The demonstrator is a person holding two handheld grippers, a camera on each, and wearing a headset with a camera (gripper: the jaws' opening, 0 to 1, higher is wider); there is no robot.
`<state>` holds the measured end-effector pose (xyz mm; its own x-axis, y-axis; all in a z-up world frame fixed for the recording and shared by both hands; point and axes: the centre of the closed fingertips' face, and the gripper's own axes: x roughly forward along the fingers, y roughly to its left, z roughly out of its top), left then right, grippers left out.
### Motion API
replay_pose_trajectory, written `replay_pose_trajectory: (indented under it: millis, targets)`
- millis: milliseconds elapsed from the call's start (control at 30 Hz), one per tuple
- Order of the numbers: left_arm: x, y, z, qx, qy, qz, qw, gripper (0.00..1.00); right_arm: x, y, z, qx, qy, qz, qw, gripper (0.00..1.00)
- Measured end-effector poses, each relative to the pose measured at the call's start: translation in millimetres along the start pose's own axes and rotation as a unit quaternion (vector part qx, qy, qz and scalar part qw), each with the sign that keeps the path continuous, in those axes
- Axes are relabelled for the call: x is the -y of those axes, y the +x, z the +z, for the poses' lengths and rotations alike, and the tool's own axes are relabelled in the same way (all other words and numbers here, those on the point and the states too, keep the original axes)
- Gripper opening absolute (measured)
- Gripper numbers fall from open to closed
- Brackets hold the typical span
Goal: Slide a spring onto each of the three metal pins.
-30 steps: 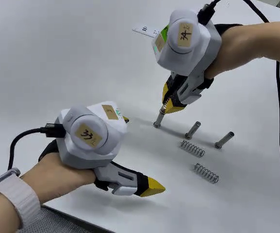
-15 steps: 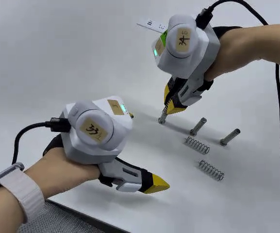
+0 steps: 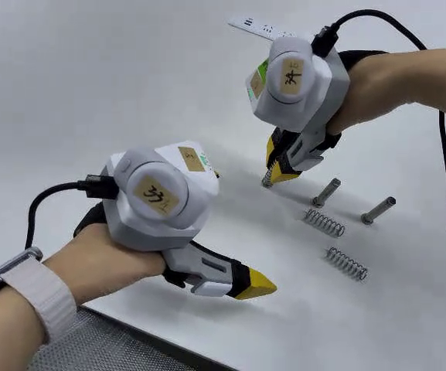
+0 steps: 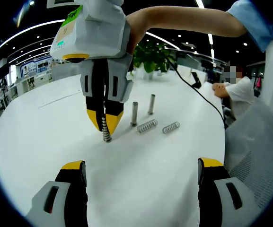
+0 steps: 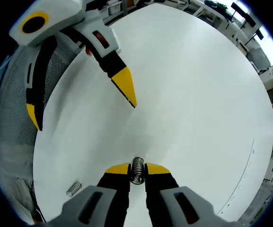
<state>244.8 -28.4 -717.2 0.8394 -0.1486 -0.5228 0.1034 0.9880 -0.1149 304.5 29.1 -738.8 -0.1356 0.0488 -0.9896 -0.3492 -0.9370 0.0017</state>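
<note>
near bench (image 3: 300,332) edge | left gripper (image 4: 142,164) jaws apart (right gripper (image 5: 137,169) pinches spring (image 4: 106,127))

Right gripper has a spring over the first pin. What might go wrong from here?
1. The spring is pinched in the right gripper's fingers right over the first pin. If it is let go off-axis, it may catch on the pin's tip or jump away.
2. The two other pins stand upright close by, with two loose springs beside them. If those pins only stand free, a careless pull-back could topple one or roll a spring away.
</note>
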Motion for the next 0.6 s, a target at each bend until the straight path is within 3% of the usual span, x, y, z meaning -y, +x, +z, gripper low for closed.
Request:
replay_pose_trajectory:
  millis: [500, 600]
  targets:
    - [-1.1, 0.0, -2.2, -0.002, 0.000, 0.001, 1.0000, 0.99, -1.8, 2.6, 0.4, 0.006, 0.004, 0.000, 1.0000, 0.13]
    - [-1.0, 0.0, -2.3, -0.001, 0.000, 0.001, 1.0000, 0.99, -3.0, 2.3, 0.9, 0.009, 0.006, 0.001, 0.9999, 0.19]
